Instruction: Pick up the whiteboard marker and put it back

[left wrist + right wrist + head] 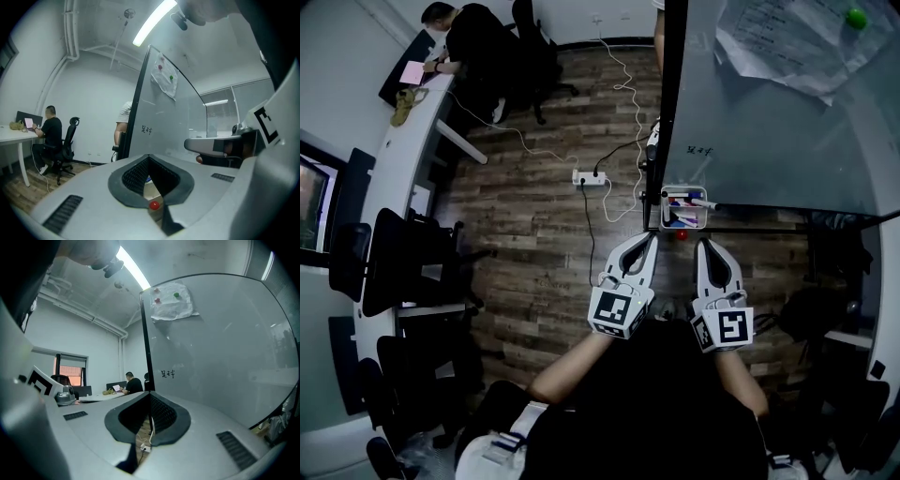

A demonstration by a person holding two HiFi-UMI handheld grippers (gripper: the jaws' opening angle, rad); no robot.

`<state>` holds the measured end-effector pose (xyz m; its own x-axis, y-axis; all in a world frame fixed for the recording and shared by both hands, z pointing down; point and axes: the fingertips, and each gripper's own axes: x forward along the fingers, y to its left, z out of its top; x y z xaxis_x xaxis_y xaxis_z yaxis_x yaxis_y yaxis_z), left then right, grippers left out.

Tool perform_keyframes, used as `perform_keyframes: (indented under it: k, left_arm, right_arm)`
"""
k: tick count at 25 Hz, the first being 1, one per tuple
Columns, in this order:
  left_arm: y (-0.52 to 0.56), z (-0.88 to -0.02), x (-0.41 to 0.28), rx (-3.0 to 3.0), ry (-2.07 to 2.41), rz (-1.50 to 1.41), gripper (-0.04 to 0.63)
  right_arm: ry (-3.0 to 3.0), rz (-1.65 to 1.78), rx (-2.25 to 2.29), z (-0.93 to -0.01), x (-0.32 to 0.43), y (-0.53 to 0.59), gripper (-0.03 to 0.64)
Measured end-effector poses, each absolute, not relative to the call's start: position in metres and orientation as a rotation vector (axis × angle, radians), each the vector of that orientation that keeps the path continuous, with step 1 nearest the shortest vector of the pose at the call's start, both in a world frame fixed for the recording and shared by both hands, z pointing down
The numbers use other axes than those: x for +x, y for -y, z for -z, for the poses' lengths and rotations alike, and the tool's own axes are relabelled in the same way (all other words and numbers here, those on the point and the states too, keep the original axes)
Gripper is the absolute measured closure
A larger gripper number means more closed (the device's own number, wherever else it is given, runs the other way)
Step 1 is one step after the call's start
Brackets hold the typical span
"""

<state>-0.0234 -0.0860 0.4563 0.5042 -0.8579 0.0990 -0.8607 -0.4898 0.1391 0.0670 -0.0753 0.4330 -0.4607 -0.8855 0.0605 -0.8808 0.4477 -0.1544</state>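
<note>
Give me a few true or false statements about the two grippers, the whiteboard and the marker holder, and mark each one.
1. The left gripper and the right gripper both have their jaws together with nothing between them. True.
2. The right gripper holds a marker. False: the markers lie in the holder at the lower edge of the whiteboard.
3. The whiteboard is blank. False: there is small handwriting near its frame.
4. A sheet of paper is fixed to the whiteboard. True.
5. Nobody else is in the room. False: a person sits at a desk.
</note>
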Motion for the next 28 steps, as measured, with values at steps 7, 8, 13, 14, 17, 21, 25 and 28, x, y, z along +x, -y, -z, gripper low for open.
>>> perform_keyframes:
  k: [7,8,13,14,17,21,25,28]
  left_arm:
    - [0.0859,-0.4586,-0.0262,2.566,1.503,-0.036,0.588]
    - [0.0863,-0.4585,-0.0263,2.565,1.505,-0.035,0.588]
    - [0.0877,-0.4588,-0.0264,2.56,1.507,-0.03,0.588]
    - [0.0879,-0.4595,-0.0264,2.559,1.506,-0.03,0.588]
    - [0.0882,-0.4605,-0.0256,2.562,1.502,-0.033,0.588]
    - [0.0887,-0.4607,-0.0232,2.566,1.495,-0.026,0.588]
    - [0.0885,-0.4608,-0.0235,2.566,1.494,-0.025,0.588]
    - [0.0868,-0.4614,-0.0238,2.564,1.491,-0.025,0.588]
  right_arm:
    - [-2.685,0.26,-1.583,-0.4372,0.0615,0.0763,0.603]
    - [-2.683,0.26,-1.586,-0.4371,0.0621,0.0767,0.603]
    - [-2.676,0.259,-1.588,-0.4355,0.0631,0.0782,0.603]
    - [-2.677,0.257,-1.585,-0.4352,0.0626,0.078,0.603]
    - [-2.68,0.25,-1.58,-0.4347,0.0616,0.0774,0.603]
    - [-2.671,0.245,-1.588,-0.435,0.0638,0.0776,0.603]
    - [-2.665,0.235,-1.59,-0.4346,0.0639,0.0777,0.603]
    - [-2.662,0.229,-1.593,-0.4345,0.0633,0.0756,0.603]
